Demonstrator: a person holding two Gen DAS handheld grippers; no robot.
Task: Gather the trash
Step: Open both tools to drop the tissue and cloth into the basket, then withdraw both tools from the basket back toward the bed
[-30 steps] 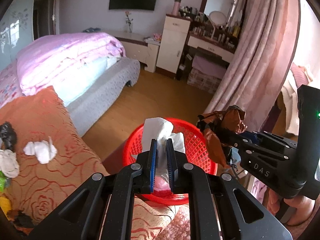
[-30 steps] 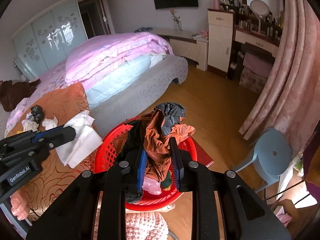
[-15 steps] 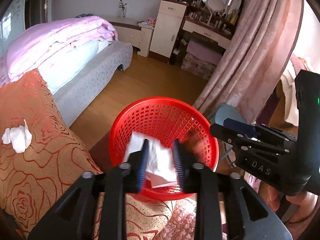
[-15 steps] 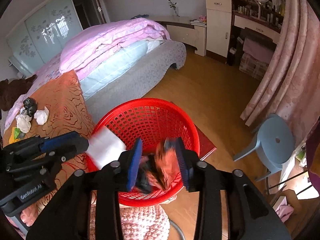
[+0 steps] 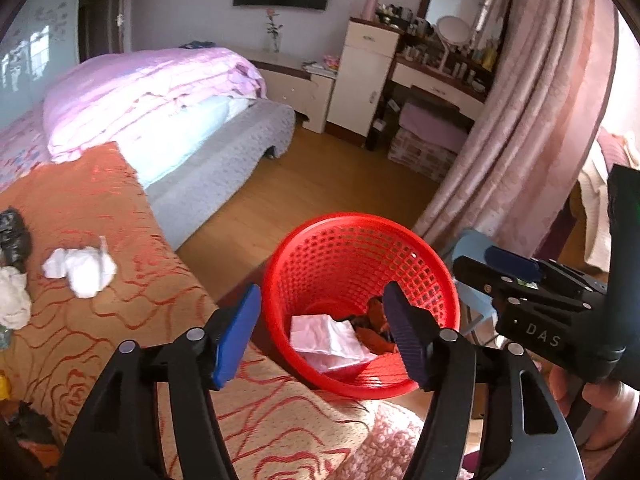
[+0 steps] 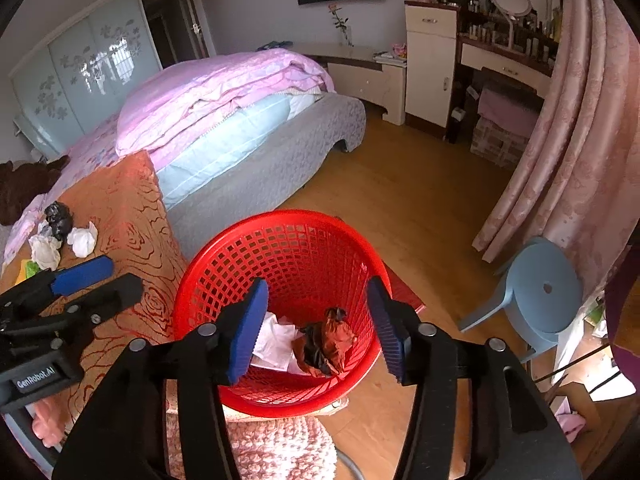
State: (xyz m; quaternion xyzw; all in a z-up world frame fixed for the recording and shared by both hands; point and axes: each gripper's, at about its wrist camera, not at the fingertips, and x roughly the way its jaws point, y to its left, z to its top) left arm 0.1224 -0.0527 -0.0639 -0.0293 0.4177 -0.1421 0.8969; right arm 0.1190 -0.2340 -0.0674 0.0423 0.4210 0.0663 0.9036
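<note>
A red mesh basket (image 5: 352, 232) (image 6: 280, 240) stands on the floor beside the orange patterned cover. On its bottom lie a white tissue (image 5: 328, 338) (image 6: 276, 340) and a brown and black wrapper (image 6: 326, 340) (image 5: 370, 326). My left gripper (image 5: 320, 332) hangs over the basket, its jaws opening, nothing between them. My right gripper (image 6: 316, 328) hangs over the same basket, its jaws opening too and empty. More trash lies on the orange cover: a crumpled white tissue (image 5: 80, 266) (image 6: 83, 240), a black bag (image 6: 59, 218) (image 5: 12, 234) and another white wad (image 6: 45, 250).
The orange cover (image 5: 100, 208) lies at the left, with a pink bed (image 6: 224, 92) behind it. A blue plastic stool (image 6: 544, 288) stands right of the basket, by pink curtains (image 6: 580, 140). A dressing table (image 5: 444, 80) is at the back. A pink knitted cloth (image 6: 280, 448) lies below the basket.
Both grippers have opened over the basket. The white tissue left the left gripper and the brown wrapper left the right one; both now lie on the basket's bottom.
</note>
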